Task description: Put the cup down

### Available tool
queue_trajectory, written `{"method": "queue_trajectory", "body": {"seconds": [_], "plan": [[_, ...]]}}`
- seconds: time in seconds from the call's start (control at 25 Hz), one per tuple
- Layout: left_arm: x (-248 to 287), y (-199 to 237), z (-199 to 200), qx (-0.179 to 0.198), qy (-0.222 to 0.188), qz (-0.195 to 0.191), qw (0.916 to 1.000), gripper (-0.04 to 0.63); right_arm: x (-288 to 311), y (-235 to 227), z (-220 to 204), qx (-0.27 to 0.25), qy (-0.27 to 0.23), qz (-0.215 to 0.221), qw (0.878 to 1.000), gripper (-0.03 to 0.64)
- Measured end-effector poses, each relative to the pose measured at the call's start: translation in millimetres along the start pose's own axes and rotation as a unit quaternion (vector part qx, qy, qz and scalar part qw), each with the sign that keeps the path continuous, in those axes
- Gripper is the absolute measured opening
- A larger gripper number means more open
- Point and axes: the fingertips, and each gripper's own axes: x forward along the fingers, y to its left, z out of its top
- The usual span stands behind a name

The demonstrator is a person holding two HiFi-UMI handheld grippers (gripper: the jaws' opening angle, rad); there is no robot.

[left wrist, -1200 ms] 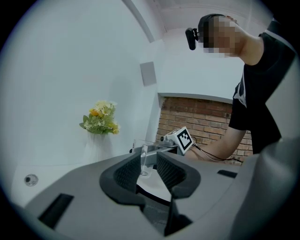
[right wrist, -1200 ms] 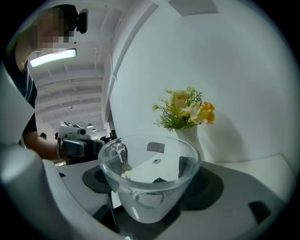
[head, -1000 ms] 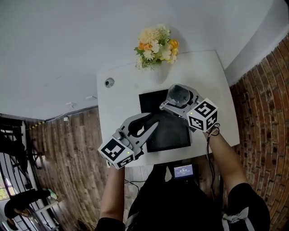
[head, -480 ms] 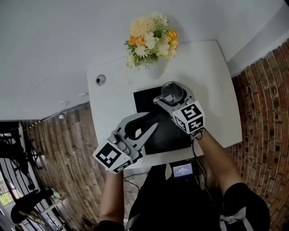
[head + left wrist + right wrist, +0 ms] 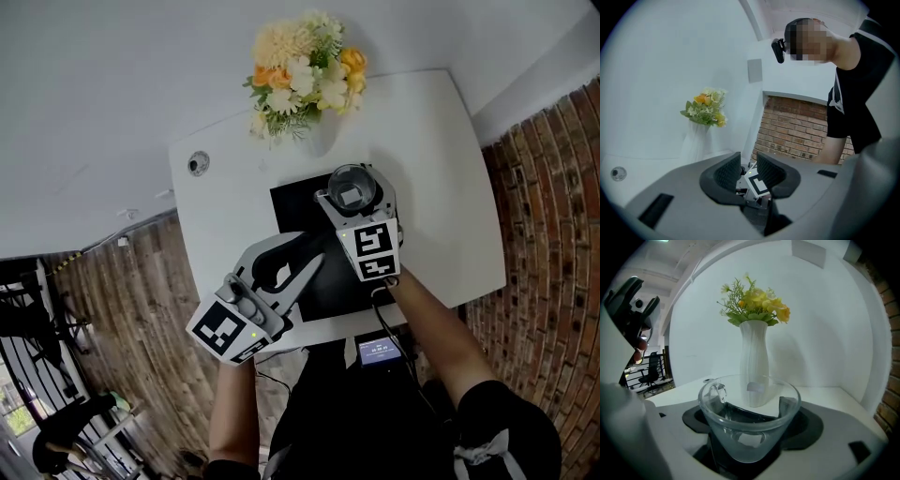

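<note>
A clear glass cup point(image 5: 353, 187) with a small handle is clamped upright between the fingers of my right gripper point(image 5: 355, 194), over the far right part of a black mat point(image 5: 298, 202) on the white table point(image 5: 436, 178). In the right gripper view the cup point(image 5: 749, 420) fills the space between the jaws of my right gripper point(image 5: 751, 404); whether its base touches the mat is hidden. My left gripper point(image 5: 314, 258) hovers over the mat's near left part, open and empty. In the left gripper view, my left gripper point(image 5: 748, 165) shows a narrow gap between its pads.
A white vase of yellow and orange flowers point(image 5: 302, 70) stands at the table's far edge, just beyond the cup, and shows as the vase point(image 5: 753, 363) straight ahead. A small round fitting point(image 5: 198, 163) sits at the table's far left. A small screen point(image 5: 379, 352) hangs below the near edge.
My right gripper has carried the cup leftward from beyond the mat's right corner to over the mat, and has turned to point straight at the vase. The left gripper has stayed over the mat.
</note>
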Motion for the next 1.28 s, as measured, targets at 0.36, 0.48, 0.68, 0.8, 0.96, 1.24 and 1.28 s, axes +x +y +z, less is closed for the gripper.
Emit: {"method": "queue_trajectory", "body": {"seconds": [0.36,0.48,0.68,0.8,0.96,1.24,1.28], "plan": [[-1.2,3.4,0.4,-0.001,-0.003,-0.001,1.0000,0.098,4.8,-4.9,-5.7,-0.024,0.020,-0.053,0.998,0.411],[-3.5,4.4,0.7,-0.001,-0.004,0.000,1.0000,0.098,6.0,-4.7,-7.3,-0.033,0.026,-0.061,0.997,0.413],[-4.6,5.6,0.3,-0.003,-0.004,0.000,1.0000,0.098,7.8,-4.8,-8.6,-0.036,0.032,-0.066,0.997,0.413],[-4.8,5.5,1.1,-0.003,-0.007,-0.001,1.0000,0.098,7.6,-4.8,-9.9,-0.038,0.036,-0.065,0.996,0.413],[-6.3,5.7,1.9,-0.002,-0.007,0.000,1.0000,0.098,7.0,-4.7,-11.2,-0.037,0.045,-0.063,0.996,0.413],[-7.7,3.6,3.2,-0.001,-0.009,-0.001,1.0000,0.098,3.8,-7.3,-15.6,-0.044,0.064,-0.059,0.995,0.413],[-7.9,3.2,3.3,-0.001,-0.009,-0.001,1.0000,0.098,3.1,-6.2,-15.6,-0.045,0.065,-0.055,0.995,0.413]]}}
